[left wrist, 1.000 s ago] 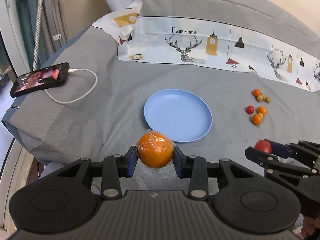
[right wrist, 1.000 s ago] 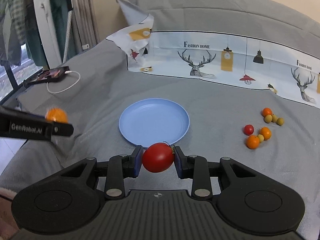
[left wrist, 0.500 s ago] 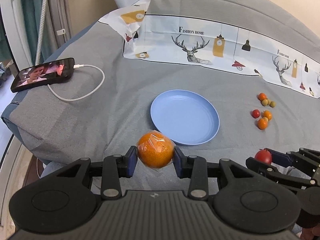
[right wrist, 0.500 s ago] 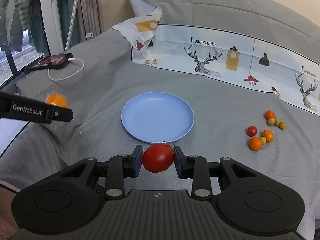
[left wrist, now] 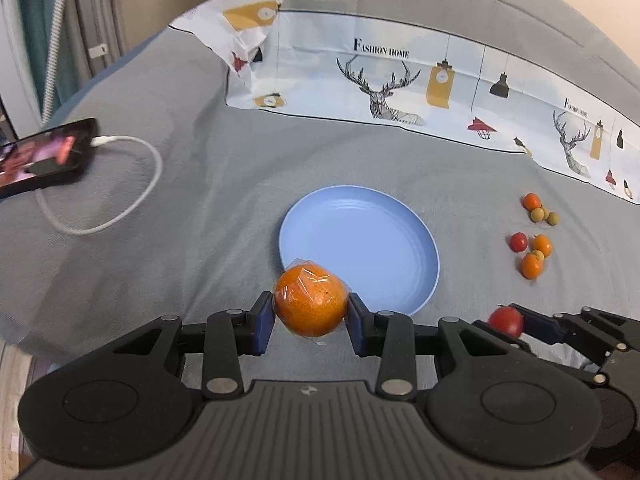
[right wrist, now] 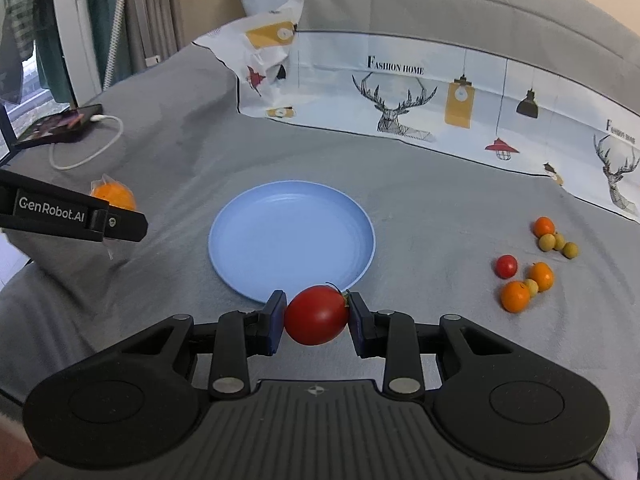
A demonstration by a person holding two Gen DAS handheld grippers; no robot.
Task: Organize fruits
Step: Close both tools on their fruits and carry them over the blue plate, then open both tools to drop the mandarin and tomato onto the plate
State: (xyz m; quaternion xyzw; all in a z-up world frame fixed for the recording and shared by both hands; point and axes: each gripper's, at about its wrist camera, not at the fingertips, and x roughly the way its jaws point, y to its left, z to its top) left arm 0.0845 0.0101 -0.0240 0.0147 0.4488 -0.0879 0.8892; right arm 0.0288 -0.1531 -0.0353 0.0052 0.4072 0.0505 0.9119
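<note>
My left gripper [left wrist: 311, 309] is shut on a plastic-wrapped orange [left wrist: 311, 305], held just before the near-left rim of the empty blue plate [left wrist: 384, 216]. My right gripper [right wrist: 316, 315] is shut on a red tomato [right wrist: 316, 314], held just before the plate's near rim [right wrist: 240, 240]. In the right wrist view the left gripper and its orange [right wrist: 114, 194] show at the left; in the left wrist view the tomato [left wrist: 506, 320] shows at the right. A cluster of small orange, red and yellow-green fruits [left wrist: 534, 236] [right wrist: 532, 268] lies on the grey cloth right of the plate.
A phone [left wrist: 40, 158] with a white charging cable [left wrist: 132, 184] lies at the far left near the surface's edge. A printed white cloth with deer [left wrist: 400, 80] lies along the back. Curtains and a window stand at the left.
Both grippers have moved forward toward the plate, still holding their fruits. The plate now looks closer in both views.
</note>
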